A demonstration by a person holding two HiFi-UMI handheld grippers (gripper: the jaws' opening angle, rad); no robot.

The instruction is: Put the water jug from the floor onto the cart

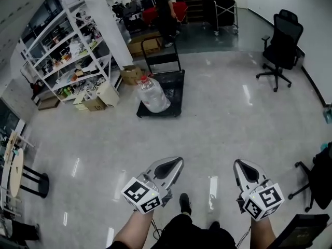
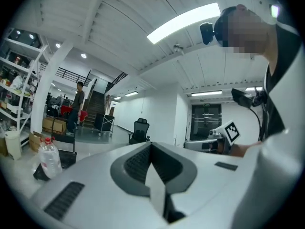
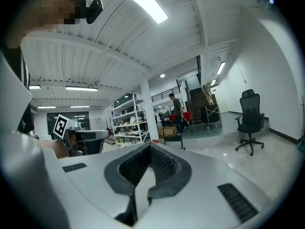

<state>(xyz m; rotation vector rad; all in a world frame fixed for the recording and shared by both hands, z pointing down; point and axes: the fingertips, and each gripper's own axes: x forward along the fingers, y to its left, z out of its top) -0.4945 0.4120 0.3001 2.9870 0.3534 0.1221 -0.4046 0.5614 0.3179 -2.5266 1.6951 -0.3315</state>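
The left gripper [image 1: 174, 165] and right gripper [image 1: 243, 166] are both closed and empty, well short of the cart [image 1: 175, 88]. The water jug [image 1: 152, 94] sits on the cart. The left gripper view shows it, but the right gripper view shows only the cart's handle. A person [image 1: 163, 9] stands beyond the cart.

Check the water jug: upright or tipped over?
Upright: the water jug stands on its base with the red cap on top, seemingly on the cart platform.

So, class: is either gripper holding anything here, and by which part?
Nothing is held. The left gripper and right gripper are both shut and empty; the water jug sits on the cart, away from both.
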